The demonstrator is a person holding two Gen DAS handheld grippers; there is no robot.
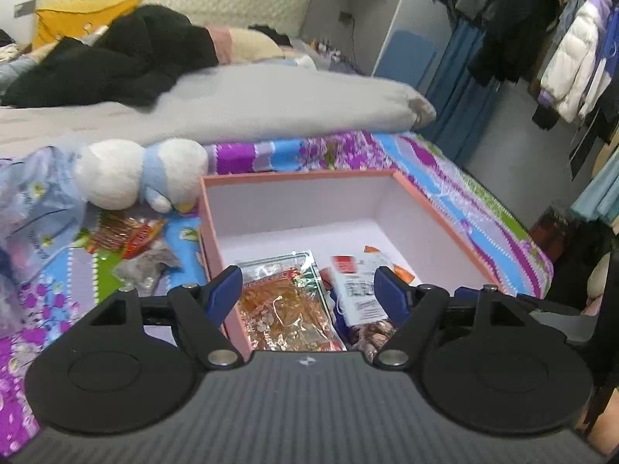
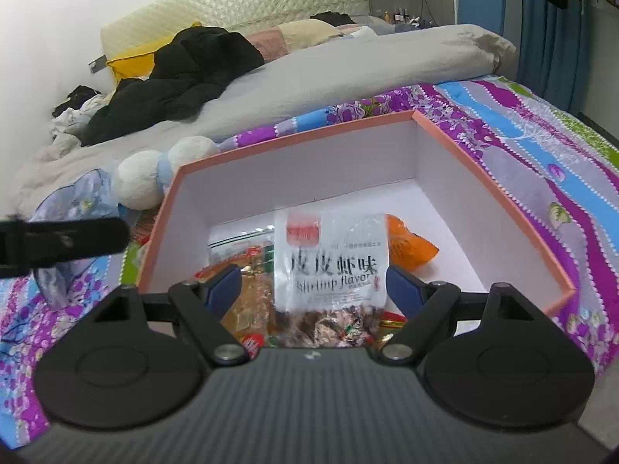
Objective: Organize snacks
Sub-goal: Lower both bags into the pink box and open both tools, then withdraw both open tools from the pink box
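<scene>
Both grippers hang over the near end of the pink box [image 2: 503,208], which sits on the flowered bedsheet [image 2: 522,147] and already holds several snacks. The right gripper [image 2: 309,284] has its blue fingers spread wide, one to each side of the white shrimp-flavour bag [image 2: 330,259]; neither pad appears to press the bag, so it looks freshly set down or about to be nudged rather than pinched. That bag lies partly across the clear orange snack packet [image 1: 286,301], with a small orange packet [image 2: 412,245] just behind it against the box floor. The left gripper [image 1: 309,290] is likewise splayed and empty above the orange snack packet. The step in hand seems to be placing snacks into the box, and it is well along but not finished: outside the box's left wall, near the white plush toy [image 1: 135,174], a red-and-gold snack packet [image 1: 123,234] and a grey crumpled wrapper [image 1: 149,266] lie on the sheet. The next move probably calls for the left gripper to swing over that wall, drop low onto the red-and-gold packet, close on a flat edge, and lift it clear of the rim.
</scene>
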